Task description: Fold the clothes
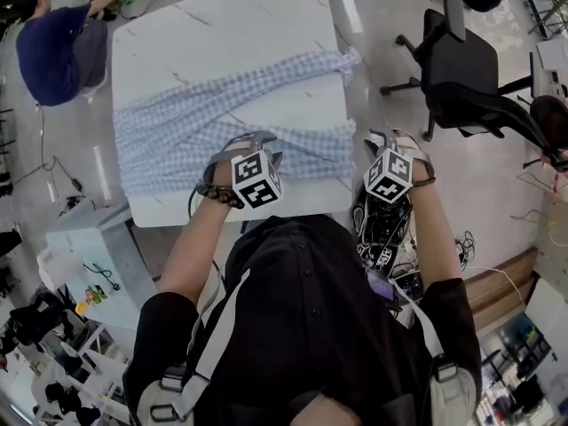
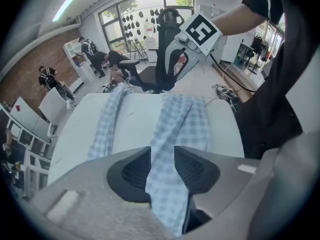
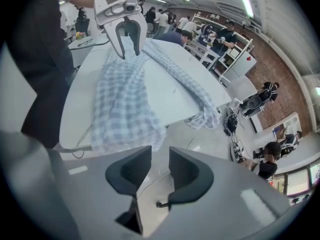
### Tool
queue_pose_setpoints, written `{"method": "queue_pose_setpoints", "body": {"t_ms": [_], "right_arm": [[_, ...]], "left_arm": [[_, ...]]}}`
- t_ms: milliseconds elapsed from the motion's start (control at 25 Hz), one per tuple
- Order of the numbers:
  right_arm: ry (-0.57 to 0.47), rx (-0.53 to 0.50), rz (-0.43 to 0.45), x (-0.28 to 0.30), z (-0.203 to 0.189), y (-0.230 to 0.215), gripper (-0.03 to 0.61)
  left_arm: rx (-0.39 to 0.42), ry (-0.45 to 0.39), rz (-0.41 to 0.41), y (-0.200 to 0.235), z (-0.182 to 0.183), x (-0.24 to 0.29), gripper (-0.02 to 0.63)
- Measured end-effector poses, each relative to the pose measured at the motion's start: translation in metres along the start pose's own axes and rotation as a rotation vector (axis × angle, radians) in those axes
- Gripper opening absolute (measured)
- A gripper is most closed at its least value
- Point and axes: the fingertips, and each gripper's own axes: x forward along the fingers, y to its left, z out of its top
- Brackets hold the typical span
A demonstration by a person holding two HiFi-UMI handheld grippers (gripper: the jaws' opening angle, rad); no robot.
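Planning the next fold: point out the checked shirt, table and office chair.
checked shirt (image 1: 204, 127), head view, crumpled middle
table (image 1: 222, 34), head view, bare far top
office chair (image 1: 460, 60), head view, seat

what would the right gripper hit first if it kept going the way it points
Probably the floor beside the table; the right gripper aims just past the hanging shirt.

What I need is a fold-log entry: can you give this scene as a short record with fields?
Surface: white marble-patterned table
Garment: blue-and-white checked cloth garment, bunched across the table, not neatly folded
Left claw: open, garment's edge between its jaws
Right claw: open, empty
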Motion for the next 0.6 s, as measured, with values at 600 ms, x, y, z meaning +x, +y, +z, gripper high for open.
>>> {"method": "queue_pose_setpoints", "body": {"t_ms": [600], "right_arm": [[-0.078,-0.17,-0.117,0.062,0.057,-0.171,0.11]], "left_arm": [[-0.067,0.086,0.165,0.141,-0.006,0.028,0.144]]}}
